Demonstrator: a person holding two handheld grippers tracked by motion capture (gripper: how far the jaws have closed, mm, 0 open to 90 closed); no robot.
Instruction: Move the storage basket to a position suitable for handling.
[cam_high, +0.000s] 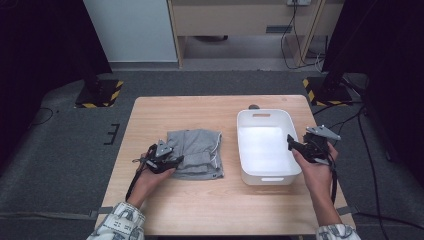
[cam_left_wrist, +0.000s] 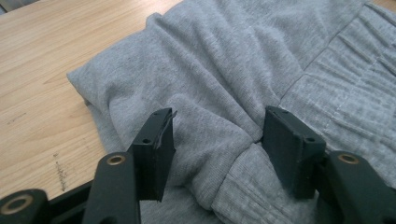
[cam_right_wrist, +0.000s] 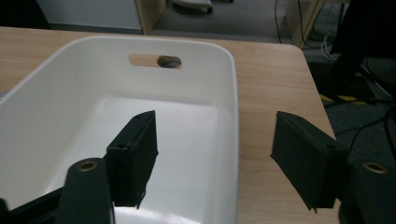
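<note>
Left hand-held gripper (cam_high: 172, 161) is seen with jaws parted astride a raised fold of the grey garment (cam_high: 197, 152), pads not clamped, on the worktop (cam_high: 200, 112); right hand-held gripper (cam_high: 295, 145) is held released over the right rim of the white tub (cam_high: 262, 118), farther right.

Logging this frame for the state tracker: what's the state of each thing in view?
grey sweat shorts: folded, flat on the table, a bunched fold between the left jaws
white bin: upright, empty, its right rim between the right jaws
left gripper: jaws apart around the fold; grip cannot be told
right gripper: open, astride the bin rim, pads clear of it
wooden table: bears shorts and bin
</note>
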